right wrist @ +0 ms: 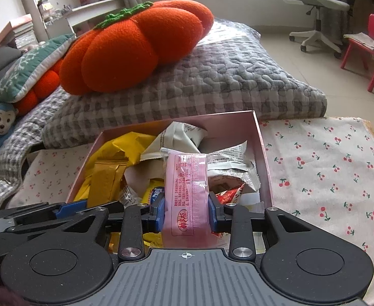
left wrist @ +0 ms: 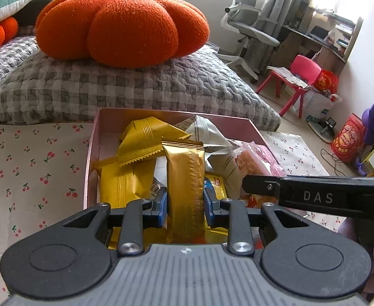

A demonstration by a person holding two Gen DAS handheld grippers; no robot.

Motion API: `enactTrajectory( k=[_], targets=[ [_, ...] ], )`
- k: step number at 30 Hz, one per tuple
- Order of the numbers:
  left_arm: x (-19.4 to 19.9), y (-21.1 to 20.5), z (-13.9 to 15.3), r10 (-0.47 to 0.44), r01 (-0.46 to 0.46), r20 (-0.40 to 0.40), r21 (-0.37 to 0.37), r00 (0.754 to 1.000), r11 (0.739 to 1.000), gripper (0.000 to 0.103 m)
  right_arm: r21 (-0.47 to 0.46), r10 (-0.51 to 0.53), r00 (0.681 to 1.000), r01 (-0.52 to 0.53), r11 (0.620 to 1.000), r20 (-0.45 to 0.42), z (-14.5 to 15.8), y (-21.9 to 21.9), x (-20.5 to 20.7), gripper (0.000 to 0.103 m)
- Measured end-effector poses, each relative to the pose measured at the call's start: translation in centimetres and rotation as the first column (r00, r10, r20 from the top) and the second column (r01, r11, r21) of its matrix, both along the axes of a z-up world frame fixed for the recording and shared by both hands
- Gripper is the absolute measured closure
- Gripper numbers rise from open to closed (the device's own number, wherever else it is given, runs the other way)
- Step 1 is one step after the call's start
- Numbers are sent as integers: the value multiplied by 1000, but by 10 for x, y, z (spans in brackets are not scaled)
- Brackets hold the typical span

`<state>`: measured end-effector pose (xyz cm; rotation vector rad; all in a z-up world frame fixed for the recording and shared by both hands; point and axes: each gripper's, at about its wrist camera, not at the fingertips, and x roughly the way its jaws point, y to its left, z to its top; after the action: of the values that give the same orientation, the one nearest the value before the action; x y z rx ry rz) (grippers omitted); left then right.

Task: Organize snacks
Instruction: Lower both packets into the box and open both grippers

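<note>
A pink box (left wrist: 110, 117) (right wrist: 262, 148) full of snack packets stands on the cherry-print cloth. My left gripper (left wrist: 185, 204) is shut on a gold snack packet (left wrist: 184, 176), held upright over the box's near side. My right gripper (right wrist: 186, 210) is shut on a pink snack packet (right wrist: 187, 188), also above the box. Other gold packets (left wrist: 125, 176) fill the box's left half, while white and grey packets (right wrist: 187, 132) lie at its back. In the left wrist view the right gripper's black finger (left wrist: 314, 193) reaches in from the right.
A big orange pumpkin cushion (left wrist: 123, 25) rests on a grey checked quilt (left wrist: 136, 86) just behind the box. Cherry-print cloth (right wrist: 327, 168) spreads on both sides. An office chair (left wrist: 248, 25) and a red child's chair (left wrist: 299, 76) stand farther off.
</note>
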<state>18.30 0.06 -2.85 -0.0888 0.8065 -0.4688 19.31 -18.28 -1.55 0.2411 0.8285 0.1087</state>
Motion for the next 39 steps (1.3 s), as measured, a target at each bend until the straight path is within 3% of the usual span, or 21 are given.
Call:
enactTrajectory(
  k=[14,16,20,26,39],
  targets=[
    [0,3,-1,-26,26,4,3,1000,1000,76,-12,-43,999,43,999,-6,1,0,3,72],
    [0,3,-2,-34,34,0,-2,999,999,75,-5,-41,999,41,999,-5,1,0,2,67],
    [-1,3,-3,-52,52,-4,-13,999,999,63,11,-53,999,53,999,-8,4,-3,-1,64],
    [-7,-3,2,-74,74,19,-9,997,997,43,13,-81,997,81,997,2,10,-10,-5,50],
    [-25,-20,16,-92,91,45,21,995,996,17,-7,-85,996,85,996,28,27,-30,-31,29]
  ],
)
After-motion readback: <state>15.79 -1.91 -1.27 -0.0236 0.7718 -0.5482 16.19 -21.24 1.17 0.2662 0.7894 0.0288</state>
